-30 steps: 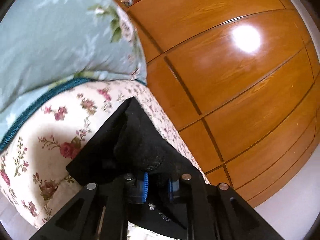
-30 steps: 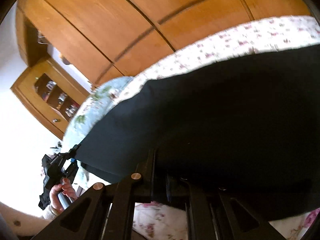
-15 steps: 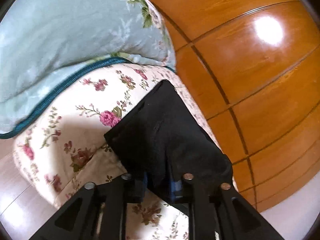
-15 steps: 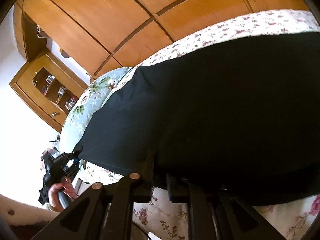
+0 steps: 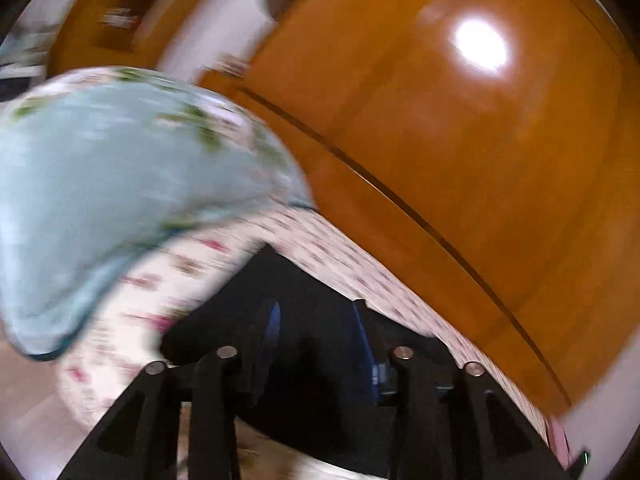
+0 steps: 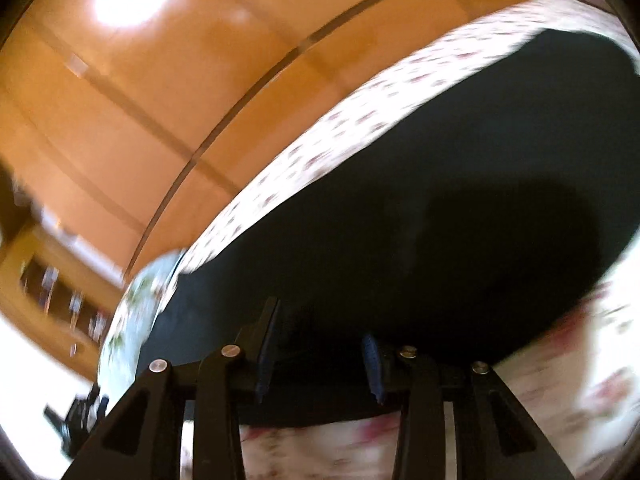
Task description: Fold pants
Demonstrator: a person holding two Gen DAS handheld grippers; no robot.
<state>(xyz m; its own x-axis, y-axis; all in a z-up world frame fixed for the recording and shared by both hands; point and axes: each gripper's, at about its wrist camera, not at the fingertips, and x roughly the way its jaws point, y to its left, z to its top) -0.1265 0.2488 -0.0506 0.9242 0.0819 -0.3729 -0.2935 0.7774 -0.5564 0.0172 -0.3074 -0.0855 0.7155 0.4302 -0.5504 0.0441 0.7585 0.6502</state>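
Glossy orange wooden wardrobe doors (image 5: 460,152) fill most of the background in both views, with a bright light glare bouncing off them, and a wooden cabinet (image 6: 52,292) with shelves sits off to the side, pretty smeared by motion blur. Below that is the bed (image 5: 180,280) with a white sheet covered in little pink roses, and a pale blue-green pillow (image 5: 120,184) with a leafy print piled at one end. Black pants (image 6: 420,220) are lying spread out flat on the bed sheet, taking up a big chunk of the right wrist view, and a narrower end of them shows in the left wrist view right by the pillow. Left gripper (image 5: 316,340) has its blue-padded fingers (image 5: 274,320) standing apart with the dark fabric showing between them, not pinching it; they've just been opening up. Right gripper (image 6: 320,344) is the same deal, fingers (image 6: 372,364) parted at the near edge of the pants with the cloth lying loose between them, also just been opening. Way down in the corner of the right wrist view you can just about make out the other gripper as a dark blurry shape.
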